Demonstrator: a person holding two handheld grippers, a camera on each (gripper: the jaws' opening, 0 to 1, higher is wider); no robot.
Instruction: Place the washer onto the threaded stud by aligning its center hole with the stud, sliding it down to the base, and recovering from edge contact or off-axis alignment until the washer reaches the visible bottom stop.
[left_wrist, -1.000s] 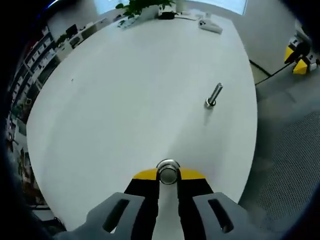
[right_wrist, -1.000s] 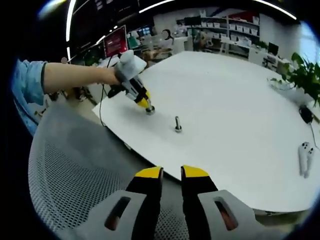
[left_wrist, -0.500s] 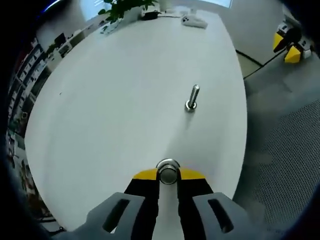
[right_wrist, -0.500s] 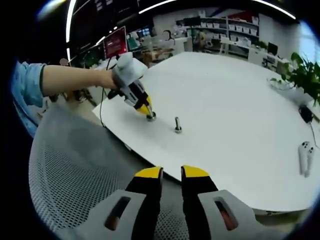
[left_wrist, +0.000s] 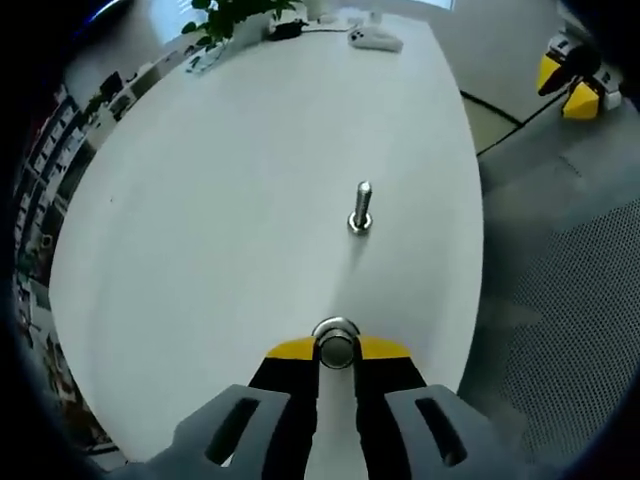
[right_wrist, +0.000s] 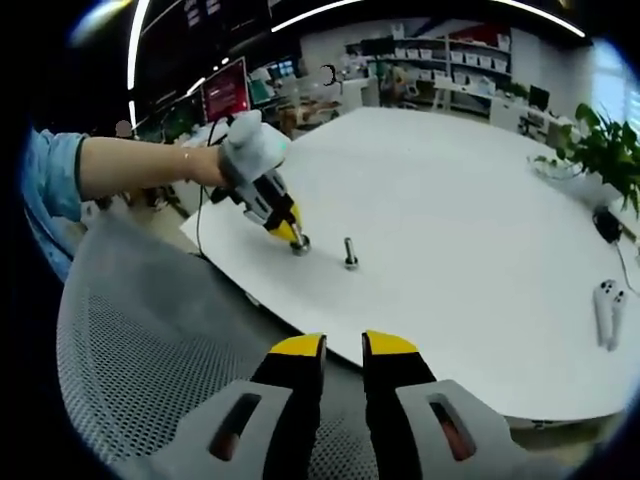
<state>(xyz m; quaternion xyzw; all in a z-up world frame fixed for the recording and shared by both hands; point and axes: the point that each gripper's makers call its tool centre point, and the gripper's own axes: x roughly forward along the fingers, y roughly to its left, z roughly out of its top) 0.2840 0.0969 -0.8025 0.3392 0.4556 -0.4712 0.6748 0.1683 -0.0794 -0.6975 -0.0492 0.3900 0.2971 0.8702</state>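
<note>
Left tool (left_wrist: 336, 352), jaws pinching the washer (left_wrist: 336, 340) at lower centre of the left gripper view; the threaded stud (left_wrist: 361, 207) stands upright on the white surface (left_wrist: 200, 230) above it in frame, well apart. In the right gripper view the left tool (right_wrist: 292, 236) sits just left of the stud (right_wrist: 351, 253) — the right tool (right_wrist: 342, 350), jaws slightly parted and holding nothing, hangs at lower centre. Good practice: bring the washer level over the stud tip, hole centred, before lowering — tilt invites edge contact.

White table (left_wrist: 200, 200): upright stud (left_wrist: 361, 208) near edge, controllers (right_wrist: 608, 312), plant (right_wrist: 590, 145)
</note>
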